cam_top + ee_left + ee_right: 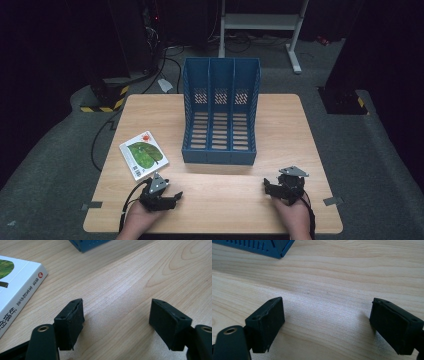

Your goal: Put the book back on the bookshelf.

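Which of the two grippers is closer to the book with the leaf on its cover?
The left gripper: the book lies just beyond it, while the right gripper sits at the table's opposite side.

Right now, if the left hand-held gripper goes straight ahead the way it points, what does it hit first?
Probably bare table. The left hand-held gripper is open and empty; the book lies off to one side, and the blue file rack corner sits farther ahead, roughly in line. Depth is unclear.

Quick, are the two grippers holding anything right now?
Left gripper: open, holding nothing, just beside the book.
Right gripper: open, holding nothing, over bare table.
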Motion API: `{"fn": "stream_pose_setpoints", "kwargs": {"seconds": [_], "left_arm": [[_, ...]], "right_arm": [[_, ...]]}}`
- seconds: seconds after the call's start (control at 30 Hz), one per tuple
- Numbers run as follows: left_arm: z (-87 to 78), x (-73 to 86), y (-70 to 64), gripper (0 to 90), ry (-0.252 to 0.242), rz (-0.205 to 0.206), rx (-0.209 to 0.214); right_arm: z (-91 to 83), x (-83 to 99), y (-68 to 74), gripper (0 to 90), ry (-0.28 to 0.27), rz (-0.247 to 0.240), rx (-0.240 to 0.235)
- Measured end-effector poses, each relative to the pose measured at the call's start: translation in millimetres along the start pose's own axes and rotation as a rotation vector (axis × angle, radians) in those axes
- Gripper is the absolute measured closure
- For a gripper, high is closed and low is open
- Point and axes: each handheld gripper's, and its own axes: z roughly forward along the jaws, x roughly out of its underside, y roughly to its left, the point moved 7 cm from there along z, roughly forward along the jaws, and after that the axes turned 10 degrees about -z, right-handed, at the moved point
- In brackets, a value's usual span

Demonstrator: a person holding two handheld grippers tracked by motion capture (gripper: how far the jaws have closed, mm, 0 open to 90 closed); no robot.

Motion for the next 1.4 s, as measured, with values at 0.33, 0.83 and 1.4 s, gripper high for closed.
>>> {"fn": "stream_pose_setpoints", "kwargs": {"seconds": [0.33,0.83,1.4], "left_arm": [[-0.1,-0.2,0.2,27.8,0.003,0.002,0.001],[-26.8,-18.3,26.7,42.1,-0.064,-0.041,-0.055],[-44.0,-84.0,136.6,42.2,-0.128,-0.129,-0.256]], "right_arm": [[0.0,0.0,0.0,12.2,0.000,0.000,0.000],[-0.2,-0.3,0.3,13.5,-0.003,-0.001,-0.003],[0.3,-0.8,-0.2,13.9,-0.005,-0.003,-0.002]]}}
